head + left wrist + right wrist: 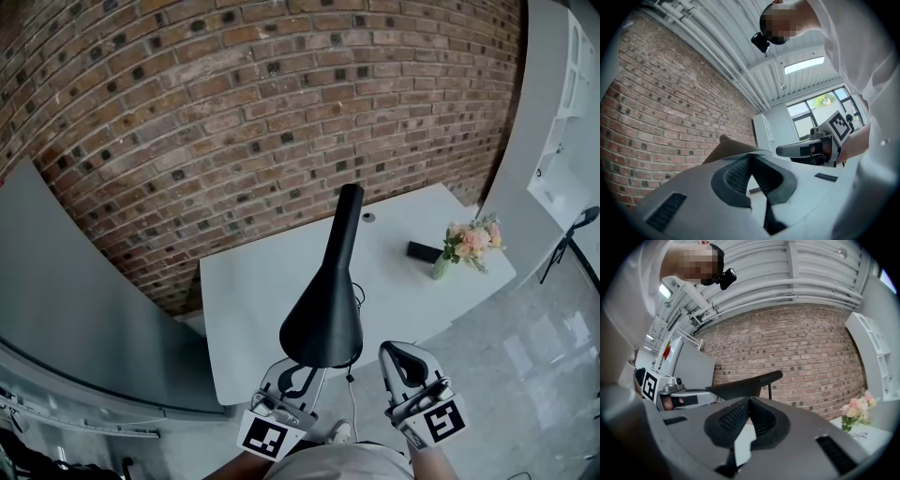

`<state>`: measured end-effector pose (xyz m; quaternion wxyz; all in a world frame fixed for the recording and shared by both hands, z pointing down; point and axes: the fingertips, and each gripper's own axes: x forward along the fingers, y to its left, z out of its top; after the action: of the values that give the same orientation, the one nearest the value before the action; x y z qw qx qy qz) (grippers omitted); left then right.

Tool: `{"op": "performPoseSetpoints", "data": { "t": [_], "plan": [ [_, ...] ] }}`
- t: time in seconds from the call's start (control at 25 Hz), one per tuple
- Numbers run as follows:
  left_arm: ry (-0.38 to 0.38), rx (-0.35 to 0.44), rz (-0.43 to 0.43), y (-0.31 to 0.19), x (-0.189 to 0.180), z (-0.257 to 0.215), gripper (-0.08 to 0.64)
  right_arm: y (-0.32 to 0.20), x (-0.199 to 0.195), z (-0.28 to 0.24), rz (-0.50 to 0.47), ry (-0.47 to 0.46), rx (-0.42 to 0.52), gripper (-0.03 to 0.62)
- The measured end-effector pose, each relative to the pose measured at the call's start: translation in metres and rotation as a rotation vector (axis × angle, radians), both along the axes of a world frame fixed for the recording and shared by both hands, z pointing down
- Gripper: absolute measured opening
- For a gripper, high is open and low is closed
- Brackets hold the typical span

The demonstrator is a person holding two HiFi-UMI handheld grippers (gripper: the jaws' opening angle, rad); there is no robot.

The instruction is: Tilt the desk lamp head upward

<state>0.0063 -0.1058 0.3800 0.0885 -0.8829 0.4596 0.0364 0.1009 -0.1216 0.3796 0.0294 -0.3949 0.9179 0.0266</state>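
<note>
Black desk lamp head (pixel 328 314) hangs over the near edge of the white table (pixel 253 300), long and narrow, wide end near, slim end pointing far toward the brick wall (pixel 234 112). Right gripper view shows it roughly level, on a thin stem (pixel 769 392). A thin cord (pixel 352 398) drops off below the wide end. Left gripper (pixel 750 158) sits just under the near end of the lamp head in head view; contact can't be told. Its jaws meet at the tips with nothing between them; lamp head shows just past them. Right gripper (pixel 750 400) is just right of the lamp head's near end and apart from it, jaws likewise closed at the tips and empty, table showing through the gap behind the pads. Both grippers are near the person, side by side. Far right on the table: a small vase of pink flowers (pixel 469 244) and a flat black object (pixel 424 251) just left of it. White shelving (pixel 567 141) stands at far right.
</note>
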Motion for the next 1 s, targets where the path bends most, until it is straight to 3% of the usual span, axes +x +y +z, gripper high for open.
{"op": "performPoseSetpoints", "data": {
  "t": [1.0],
  "plan": [
    [0.024, 0.028, 0.023, 0.003, -0.005, -0.022, 0.008, 0.001, -0.009, -0.004, -0.001, -0.012, 0.008, 0.014]
  ]
}}
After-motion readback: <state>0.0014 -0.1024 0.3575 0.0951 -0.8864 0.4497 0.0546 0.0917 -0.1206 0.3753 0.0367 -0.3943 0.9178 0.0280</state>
